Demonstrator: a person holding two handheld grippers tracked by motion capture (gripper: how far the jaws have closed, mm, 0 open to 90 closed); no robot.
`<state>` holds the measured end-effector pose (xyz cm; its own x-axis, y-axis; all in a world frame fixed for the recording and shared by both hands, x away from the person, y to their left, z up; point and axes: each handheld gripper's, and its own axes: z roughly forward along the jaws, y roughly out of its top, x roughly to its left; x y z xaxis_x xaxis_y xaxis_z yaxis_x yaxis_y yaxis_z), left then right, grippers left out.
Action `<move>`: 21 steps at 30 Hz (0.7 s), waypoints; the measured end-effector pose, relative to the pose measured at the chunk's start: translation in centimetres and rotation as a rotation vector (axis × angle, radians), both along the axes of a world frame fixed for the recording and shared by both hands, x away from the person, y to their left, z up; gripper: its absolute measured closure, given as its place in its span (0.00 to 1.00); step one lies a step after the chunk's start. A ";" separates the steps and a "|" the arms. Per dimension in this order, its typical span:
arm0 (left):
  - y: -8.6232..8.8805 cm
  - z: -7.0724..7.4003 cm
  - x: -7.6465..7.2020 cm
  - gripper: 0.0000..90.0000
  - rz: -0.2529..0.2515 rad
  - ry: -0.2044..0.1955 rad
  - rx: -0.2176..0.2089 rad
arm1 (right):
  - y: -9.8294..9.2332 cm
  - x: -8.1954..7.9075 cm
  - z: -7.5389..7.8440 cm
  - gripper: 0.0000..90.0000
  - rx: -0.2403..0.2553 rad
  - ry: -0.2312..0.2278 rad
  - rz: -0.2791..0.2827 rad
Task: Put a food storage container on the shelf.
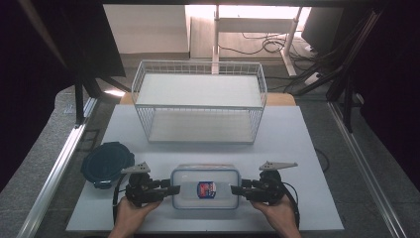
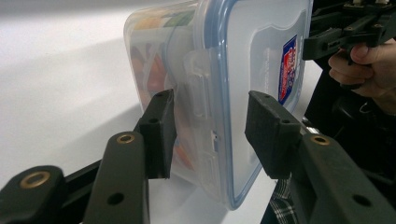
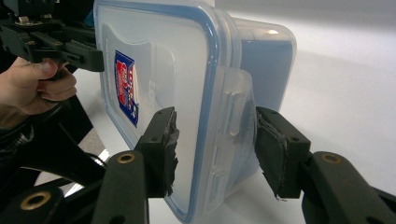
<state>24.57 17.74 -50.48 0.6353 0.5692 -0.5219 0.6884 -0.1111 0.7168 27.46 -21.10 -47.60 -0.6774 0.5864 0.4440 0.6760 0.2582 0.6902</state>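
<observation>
A pale bench [image 1: 307, 148] is seen from above, with grey floor to either side of it. Toward twelve o'clock on the bench a white wire basket [image 1: 199, 101] is stood upright, its open top facing up. At about nine o'clock, near the bench's left edge, a dark round lidded container [image 1: 106, 163] is laid flat, well apart from the basket.

At six o'clock, close to the person's edge of the bench, a clear rectangular food box [image 1: 205, 187] with a blue-rimmed lid is placed with its long side running from nine to three o'clock. A red and blue label is carried at the middle of the lid, and coloured contents are visible through the wall in the left gripper view, though what they are cannot be told.

The box is flanked by both tools. The left gripper [image 1: 168, 189] is held at the box's nine o'clock end, and the right gripper [image 1: 236, 190] at its three o'clock end — each borne by a hand entering from six o'clock.

In the left gripper view the end latch of the box [image 2: 205, 93] is bracketed by the jaws: one pad is laid against the box wall, while a narrow gap seems to be left between the other pad and the lid, so a firm grip cannot be told. In the right gripper view the latch of the box [image 3: 224, 107] is likewise bracketed — the pads are seen close against lid and wall, yet whether they press cannot be told.
</observation>
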 end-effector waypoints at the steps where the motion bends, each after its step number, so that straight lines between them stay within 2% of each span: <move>1: 0.0 0.0 0.0 0.60 0.000 0.000 0.000 | 0.0 0.0 0.0 0.56 0.000 0.000 0.000; 2: 0.0 0.2 0.2 0.60 0.000 -0.004 -0.006 | -0.1 0.0 0.2 0.56 -0.003 -0.017 -0.002; 5: 0.0 0.8 0.4 0.60 0.000 -0.019 -0.009 | -0.1 0.1 0.6 0.56 0.002 -0.028 -0.004; 8: 0.3 2.0 0.9 0.60 -0.001 -0.043 -0.011 | 0.1 0.4 1.7 0.56 0.005 -0.063 -0.001; 13: 0.6 3.2 1.5 0.60 0.001 -0.066 -0.007 | 0.3 0.9 2.8 0.56 0.009 -0.087 0.004; 17: 0.7 5.1 2.5 0.60 0.013 -0.092 -0.002 | 0.4 2.0 4.1 0.56 0.026 -0.105 0.004; 18: 0.7 5.1 2.5 0.60 0.013 -0.092 -0.002 | 0.4 2.0 4.1 0.56 0.026 -0.105 0.004; 21: 0.9 6.6 3.4 0.60 0.017 -0.107 -0.001 | 0.6 3.0 5.6 0.56 0.032 -0.121 0.000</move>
<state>28.00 18.64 -43.83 0.6779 0.5795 -0.4523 0.6095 -0.0992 0.7865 30.43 -20.49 -41.98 -0.7274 0.5733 0.3771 0.5870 0.2353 0.7746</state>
